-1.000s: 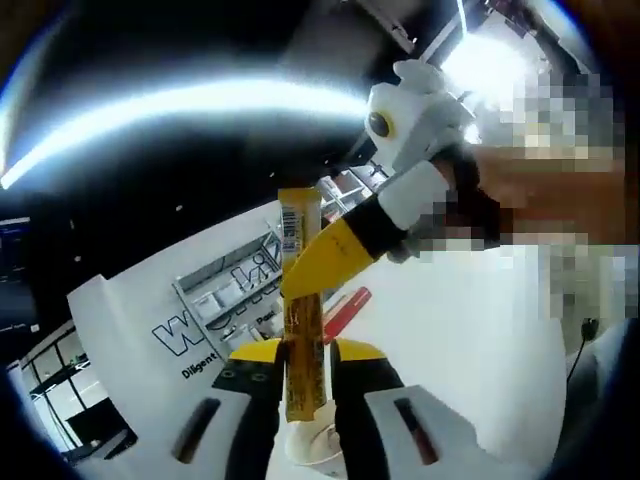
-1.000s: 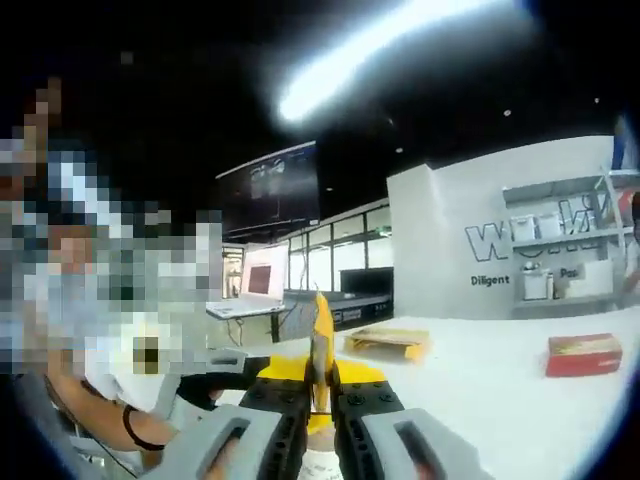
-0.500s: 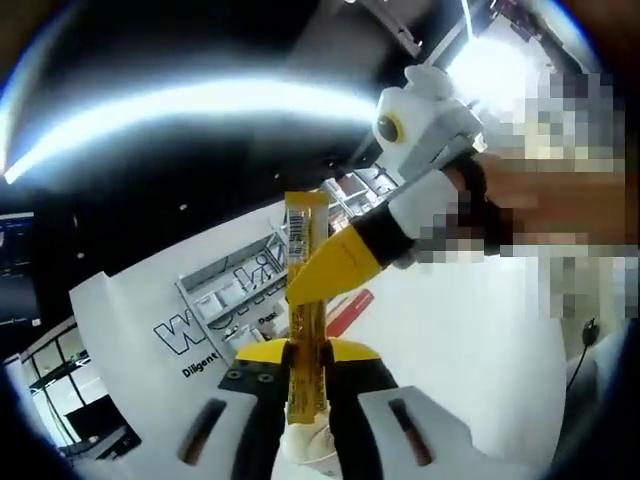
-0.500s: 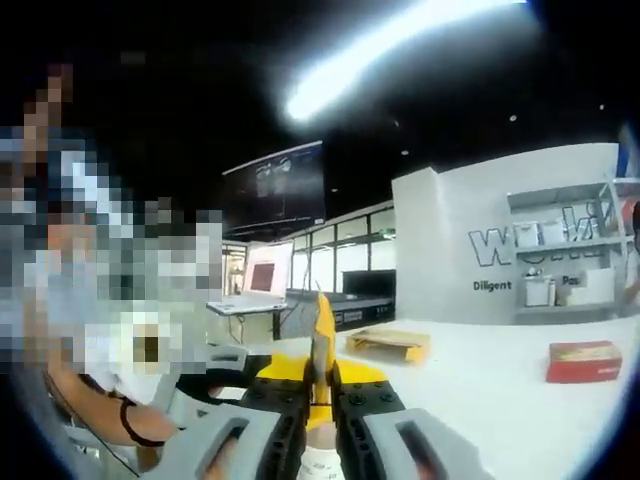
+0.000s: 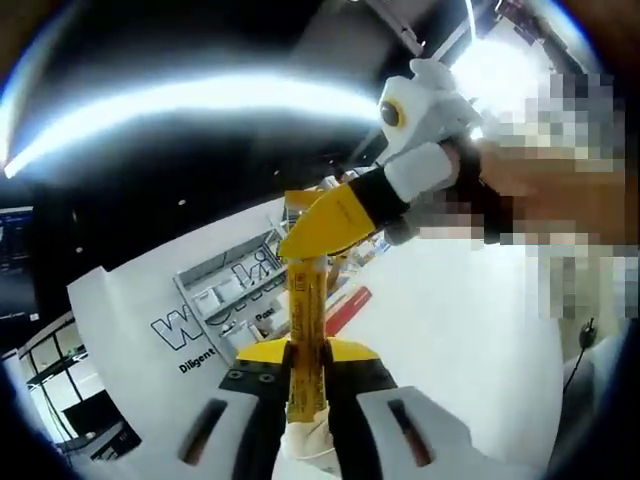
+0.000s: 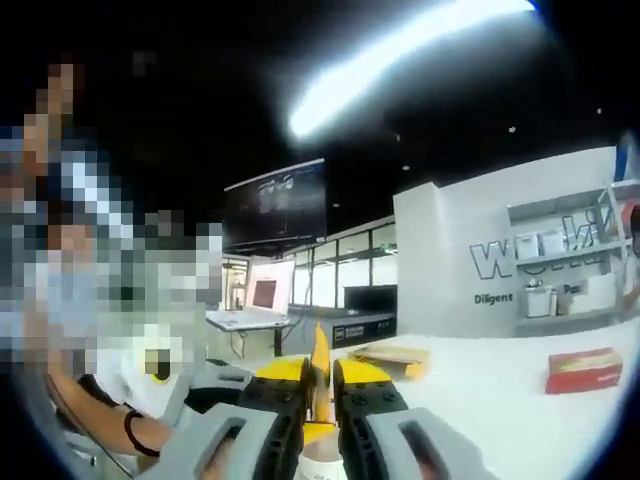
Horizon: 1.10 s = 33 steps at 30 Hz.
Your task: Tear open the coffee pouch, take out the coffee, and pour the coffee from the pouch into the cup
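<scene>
In the left gripper view, your left gripper (image 5: 305,365) was clenched on the coffee pouch (image 5: 305,335), a long yellow stick held upright between its yellow-tipped jaws. The pouch rose from the jaws toward the middle of the view. Your right gripper (image 5: 318,225) came in from the upper right, its yellow tips closed over the top end of the pouch, so both grippers held the same stick at opposite ends. Your hand (image 5: 545,195) gripped the right tool's handle at the right of the view. Directly under the left jaws, the rim of a white cup (image 5: 305,450) showed at the bottom edge. A red box (image 5: 345,310) lay on the white worktop (image 5: 460,330) just beyond the pouch. A white wall with shelves (image 5: 215,295) and dark lettering stood behind.

In the right gripper view, your right gripper (image 6: 320,385) was clamped on the pouch (image 6: 320,360), seen edge-on as a thin yellow strip rising between the jaws. The left gripper (image 6: 215,385) sat low at the left, just beside the right jaws, its tips hidden behind them. The cup's (image 6: 318,462) white rim appeared between the jaws at the bottom edge. On the worktop (image 6: 480,385) lay the red box (image 6: 583,368) at the right and a flat yellow box (image 6: 392,357) nearer the middle. I could not tell whether the pouch had been torn.
</scene>
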Each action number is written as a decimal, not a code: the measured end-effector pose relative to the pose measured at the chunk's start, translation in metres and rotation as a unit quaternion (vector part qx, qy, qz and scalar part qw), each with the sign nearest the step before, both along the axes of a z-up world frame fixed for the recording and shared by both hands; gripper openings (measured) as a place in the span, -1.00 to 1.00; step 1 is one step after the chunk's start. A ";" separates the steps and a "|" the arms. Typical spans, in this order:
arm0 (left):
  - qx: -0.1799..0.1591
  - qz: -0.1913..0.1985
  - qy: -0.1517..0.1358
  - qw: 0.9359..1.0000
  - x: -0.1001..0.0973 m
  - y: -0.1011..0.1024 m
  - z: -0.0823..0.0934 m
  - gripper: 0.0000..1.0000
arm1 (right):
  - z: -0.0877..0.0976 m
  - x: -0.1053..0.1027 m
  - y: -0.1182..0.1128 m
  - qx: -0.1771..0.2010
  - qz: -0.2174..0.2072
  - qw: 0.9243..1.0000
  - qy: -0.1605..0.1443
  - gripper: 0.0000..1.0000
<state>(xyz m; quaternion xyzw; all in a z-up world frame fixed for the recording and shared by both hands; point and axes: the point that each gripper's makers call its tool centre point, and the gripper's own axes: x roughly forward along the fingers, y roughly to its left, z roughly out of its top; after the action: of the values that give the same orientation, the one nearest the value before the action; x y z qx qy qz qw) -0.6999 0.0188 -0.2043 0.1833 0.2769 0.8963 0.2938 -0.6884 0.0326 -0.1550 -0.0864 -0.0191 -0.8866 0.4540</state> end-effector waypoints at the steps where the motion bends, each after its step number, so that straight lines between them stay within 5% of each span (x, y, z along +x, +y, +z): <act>1: 0.000 0.000 0.000 1.000 0.000 0.000 0.000 -0.69 | 0.000 0.000 0.001 -0.001 -0.001 1.000 0.000 -0.77; 19: 0.012 -0.013 -0.003 1.000 0.000 0.001 0.007 -0.64 | 0.002 -0.003 0.000 -0.017 0.002 1.000 -0.018 -0.85; 33: 0.023 -0.010 0.010 1.000 0.003 0.000 0.014 -0.71 | 0.007 -0.004 -0.010 0.025 0.015 0.999 -0.026 -0.85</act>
<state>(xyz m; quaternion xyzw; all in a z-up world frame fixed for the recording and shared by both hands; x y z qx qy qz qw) -0.6965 0.0188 -0.1904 0.2020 0.2575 0.8974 0.2959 -0.6924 0.0228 -0.1482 -0.0516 -0.0100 -0.8817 0.4689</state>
